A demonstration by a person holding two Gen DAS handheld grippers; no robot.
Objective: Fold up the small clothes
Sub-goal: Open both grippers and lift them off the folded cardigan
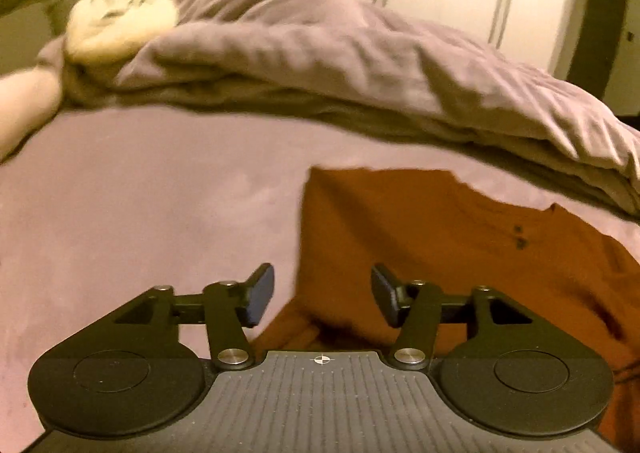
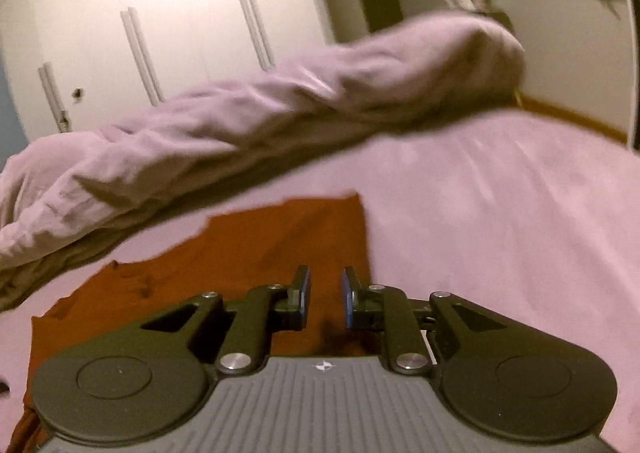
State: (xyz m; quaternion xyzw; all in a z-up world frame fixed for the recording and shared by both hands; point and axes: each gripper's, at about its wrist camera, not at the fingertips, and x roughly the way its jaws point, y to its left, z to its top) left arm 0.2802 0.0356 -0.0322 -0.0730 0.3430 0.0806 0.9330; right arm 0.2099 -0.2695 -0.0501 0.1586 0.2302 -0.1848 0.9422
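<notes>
Hovering over the pink bedsheet [image 1: 140, 213], the left gripper [image 1: 322, 295] is seen spread wide, empty; orange shirt [image 1: 460, 253] lies flat beneath. Right view: right gripper [image 2: 325, 299] w/ narrow gap, nothing pinched, above shirt's edge; rumpled duvet [image 2: 280, 113] behind.

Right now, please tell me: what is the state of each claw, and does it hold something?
Left claw: open, holds nothing; the orange shirt lies below it.
Right claw: open by a narrow gap, nothing between the pads.
</notes>
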